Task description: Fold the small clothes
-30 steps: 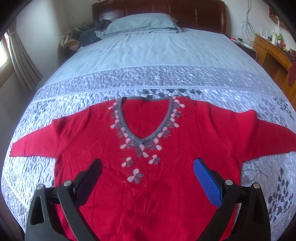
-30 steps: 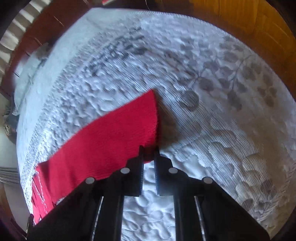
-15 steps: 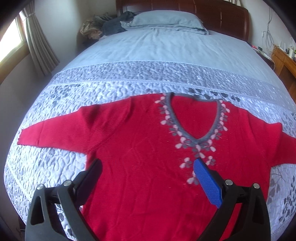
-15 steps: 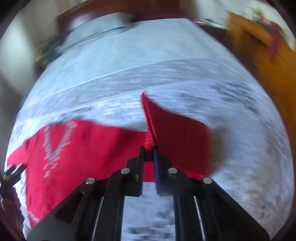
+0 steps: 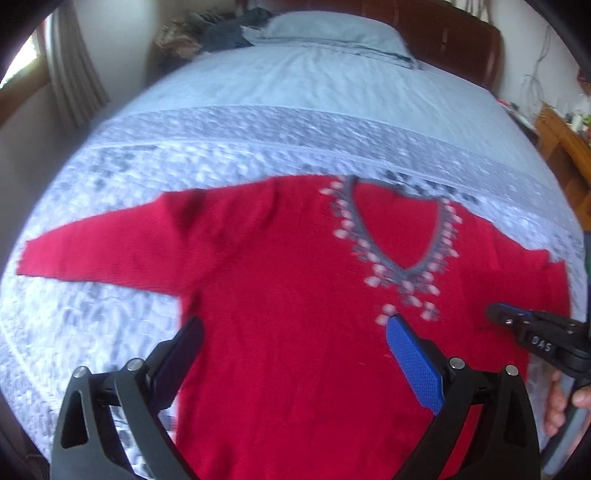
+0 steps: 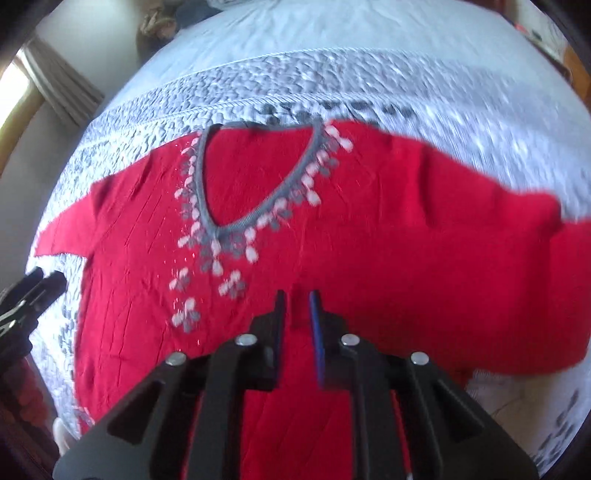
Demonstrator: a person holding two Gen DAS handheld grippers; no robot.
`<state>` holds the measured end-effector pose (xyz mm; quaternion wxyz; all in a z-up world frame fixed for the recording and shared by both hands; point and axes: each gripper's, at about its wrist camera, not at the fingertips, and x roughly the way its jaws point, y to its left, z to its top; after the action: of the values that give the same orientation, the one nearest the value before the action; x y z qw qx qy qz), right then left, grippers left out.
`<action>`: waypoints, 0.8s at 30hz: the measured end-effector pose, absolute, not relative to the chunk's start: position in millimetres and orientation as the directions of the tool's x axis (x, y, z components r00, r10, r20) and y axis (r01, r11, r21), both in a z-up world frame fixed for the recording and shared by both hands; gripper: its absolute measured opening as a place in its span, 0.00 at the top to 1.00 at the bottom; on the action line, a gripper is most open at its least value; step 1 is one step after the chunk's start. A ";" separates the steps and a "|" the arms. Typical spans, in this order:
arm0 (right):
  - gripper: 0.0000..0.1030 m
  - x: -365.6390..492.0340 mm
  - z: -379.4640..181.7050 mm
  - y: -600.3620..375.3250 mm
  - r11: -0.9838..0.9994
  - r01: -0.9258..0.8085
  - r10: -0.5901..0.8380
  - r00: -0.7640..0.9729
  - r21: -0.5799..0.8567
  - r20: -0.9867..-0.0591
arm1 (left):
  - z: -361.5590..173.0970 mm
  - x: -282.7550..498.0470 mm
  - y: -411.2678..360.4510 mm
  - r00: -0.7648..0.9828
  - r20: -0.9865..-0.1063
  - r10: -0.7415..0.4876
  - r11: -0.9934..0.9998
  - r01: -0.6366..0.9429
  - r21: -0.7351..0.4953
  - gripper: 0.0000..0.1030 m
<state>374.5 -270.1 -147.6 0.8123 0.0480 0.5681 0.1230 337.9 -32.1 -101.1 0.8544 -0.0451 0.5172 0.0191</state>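
Note:
A red V-neck sweater (image 5: 295,277) (image 6: 369,240) with a grey neckline and pink flower trim lies flat, face up, on the bed. Its right sleeve (image 6: 480,295) is folded inward over the body; the left sleeve (image 5: 92,254) stretches out over the quilt. My right gripper (image 6: 297,299) (image 5: 495,314) hangs over the sweater's chest, its jaws opening, a narrow gap between them with red fabric showing in it and the pads off the cloth. My left gripper (image 5: 293,325) (image 6: 48,280) hovers wide open above the sweater's lower left body, holding nothing.
The pale blue quilt (image 5: 258,147) with grey leaf print covers the bed. A pillow (image 5: 332,29) and a heap of clothes (image 5: 207,33) lie by the wooden headboard (image 5: 461,44). A wooden cabinet (image 5: 561,147) stands right, a curtain (image 5: 74,74) left.
My right gripper carried the right sleeve from the bare quilt in over the sweater's body, and its jaws parted. My left gripper slid left across the sweater, still open.

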 end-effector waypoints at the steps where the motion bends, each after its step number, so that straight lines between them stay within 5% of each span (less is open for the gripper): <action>1: 0.71 364.0 -142.8 -281.3 0.962 -0.122 0.273 0.354 0.245 -0.894 | -102.3 339.7 -37.6 0.457 -0.887 -0.062 0.994 -0.053 -0.097 0.04; 7: 0.71 277.6 -127.4 -348.7 0.954 -0.070 0.288 0.477 0.291 -0.830 | -125.7 369.8 -102.2 0.276 -0.842 -0.464 0.884 0.088 -0.458 0.05; 10: 0.71 250.2 -135.2 -364.6 0.962 -0.051 0.256 0.504 0.268 -0.825 | -144.7 384.6 -143.3 0.210 -0.847 -0.488 0.873 0.123 -0.473 0.09; 18: 0.71 241.5 -148.5 -383.2 0.956 -0.036 0.267 0.525 0.292 -0.808 | -192.3 419.6 -179.8 0.117 -0.842 -0.526 0.850 0.057 -0.524 0.44; 24: 0.71 240.7 -153.9 -400.1 0.950 0.010 0.261 0.529 0.313 -0.808 | -198.5 432.5 -195.3 0.136 -0.854 -0.502 0.865 0.075 -0.497 0.58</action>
<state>240.7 -400.1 -153.9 0.8629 0.1408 0.4798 0.0727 432.5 -195.3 -198.5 0.7341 -0.1702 0.6273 -0.1968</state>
